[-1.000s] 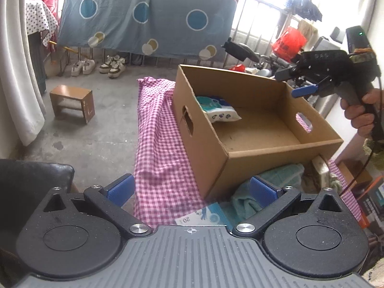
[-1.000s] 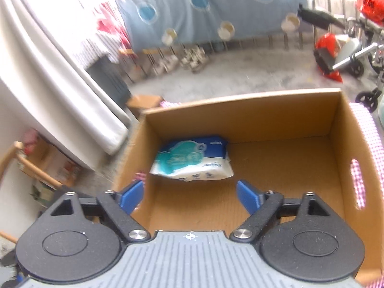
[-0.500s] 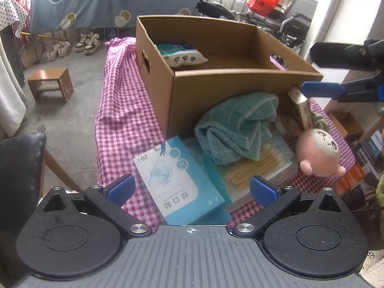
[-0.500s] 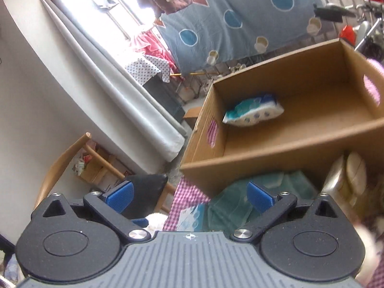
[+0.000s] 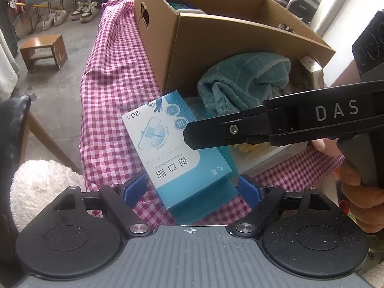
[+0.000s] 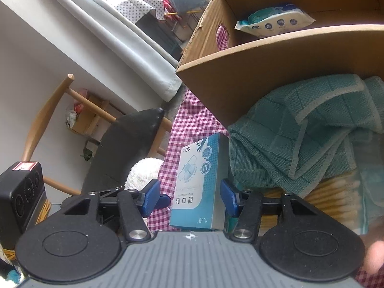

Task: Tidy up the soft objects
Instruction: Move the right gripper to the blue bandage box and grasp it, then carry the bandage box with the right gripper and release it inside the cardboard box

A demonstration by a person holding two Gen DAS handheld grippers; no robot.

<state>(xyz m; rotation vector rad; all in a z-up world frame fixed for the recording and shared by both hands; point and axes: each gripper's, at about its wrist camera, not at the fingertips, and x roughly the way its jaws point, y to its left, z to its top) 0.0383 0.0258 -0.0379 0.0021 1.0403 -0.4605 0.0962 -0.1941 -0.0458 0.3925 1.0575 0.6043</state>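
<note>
The left gripper (image 5: pixel 192 188) hung low over the near edge of the checked cloth (image 5: pixel 115 91), its blue pads (image 5: pixel 134 188) standing apart on either side of the near end of the blue box (image 5: pixel 182 153). Its jaws had just been closing, yet a gap showed between each pad and the box, so nothing was gripped there.

The right gripper (image 6: pixel 189 198) came in from the right across the left camera's view, a black arm marked DAS, held by a hand (image 5: pixel 360 192). Its jaws had just been closing too. In its own view the box (image 6: pixel 199 187) lay lengthwise between the pads (image 6: pixel 228 199); the right pad sat just beside or against the box's edge, while the left pad stood clear of it, so the box was framed but not clamped.

Beyond both sets of fingertips lay the teal towel (image 5: pixel 242 81), crumpled against the near wall of the carton (image 5: pixel 240 40) and partly over a clear pack of cotton swabs (image 6: pixel 336 199). From the right gripper, the towel (image 6: pixel 304 129) sat ahead and to the right of the fingers, untouched. A wipes pack (image 6: pixel 273 22) lay inside the carton (image 6: pixel 276 57), farther ahead. A white fluffy thing (image 5: pixel 40 187) rested left of the left fingers, off the cloth's edge, beside a black chair (image 6: pixel 124 148).
</note>
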